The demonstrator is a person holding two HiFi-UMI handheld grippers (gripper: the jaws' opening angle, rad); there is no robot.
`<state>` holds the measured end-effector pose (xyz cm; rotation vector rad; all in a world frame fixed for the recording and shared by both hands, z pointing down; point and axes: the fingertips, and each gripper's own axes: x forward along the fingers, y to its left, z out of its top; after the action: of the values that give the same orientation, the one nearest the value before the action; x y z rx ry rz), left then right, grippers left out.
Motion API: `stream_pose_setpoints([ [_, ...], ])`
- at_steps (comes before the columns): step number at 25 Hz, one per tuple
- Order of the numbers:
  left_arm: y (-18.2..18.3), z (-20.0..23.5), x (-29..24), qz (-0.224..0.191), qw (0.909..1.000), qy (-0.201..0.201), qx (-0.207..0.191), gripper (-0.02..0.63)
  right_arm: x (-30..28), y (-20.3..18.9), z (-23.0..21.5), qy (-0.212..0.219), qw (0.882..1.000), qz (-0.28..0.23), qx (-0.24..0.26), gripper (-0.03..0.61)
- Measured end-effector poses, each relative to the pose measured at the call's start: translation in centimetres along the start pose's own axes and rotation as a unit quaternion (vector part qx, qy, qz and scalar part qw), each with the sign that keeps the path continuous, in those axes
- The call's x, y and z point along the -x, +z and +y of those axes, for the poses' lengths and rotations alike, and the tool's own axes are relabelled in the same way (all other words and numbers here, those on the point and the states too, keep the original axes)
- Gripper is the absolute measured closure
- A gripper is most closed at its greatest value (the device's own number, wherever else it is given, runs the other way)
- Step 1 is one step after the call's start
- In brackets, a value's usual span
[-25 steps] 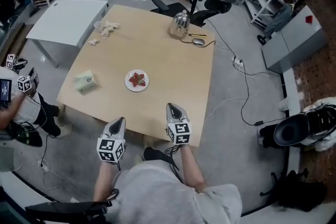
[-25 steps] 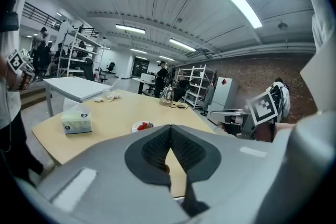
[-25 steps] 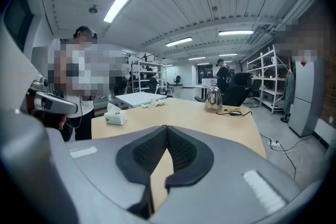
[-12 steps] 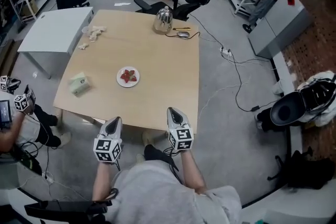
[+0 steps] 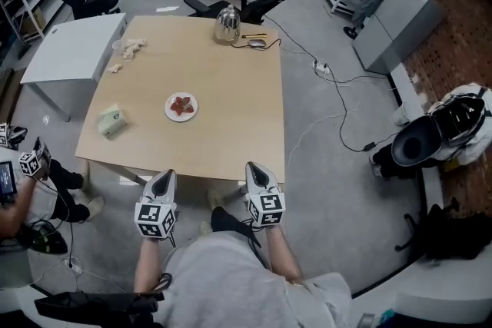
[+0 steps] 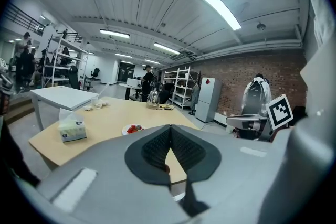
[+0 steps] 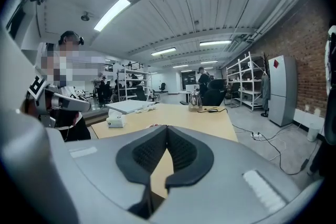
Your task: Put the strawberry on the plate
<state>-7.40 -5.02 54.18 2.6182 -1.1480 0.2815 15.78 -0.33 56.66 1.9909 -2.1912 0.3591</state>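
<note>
The strawberry [image 5: 182,104] lies on the white plate [image 5: 168,110], which sits left of the middle of the light wooden surface [image 5: 238,111]. More than one red berry seems to lie there, though they are too small to count.

Both grippers hang short of the near edge of the surface, well apart from the plate. The left gripper [image 5: 165,177] has its jaws drawn together, the dark pads meeting at the tips with nothing held. The right gripper [image 5: 254,167] is likewise closed and empty.

A green tissue pack [image 5: 112,121] lies near the left edge of the surface. A steel kettle [image 5: 226,24] stands at the far edge, beside a cable, and crumpled paper [image 5: 131,48] lies at the far left corner. A white table [image 5: 65,50] stands just left of the surface.
</note>
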Motion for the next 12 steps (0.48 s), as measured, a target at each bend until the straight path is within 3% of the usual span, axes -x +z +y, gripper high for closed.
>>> stream_pose_setpoints([
  [12,-0.1,-0.9,1.6,-0.005,1.0,-0.001,-0.004,0.595,1.8,0.1,0.6,-0.002,1.0,-0.005,-0.004,0.572],
])
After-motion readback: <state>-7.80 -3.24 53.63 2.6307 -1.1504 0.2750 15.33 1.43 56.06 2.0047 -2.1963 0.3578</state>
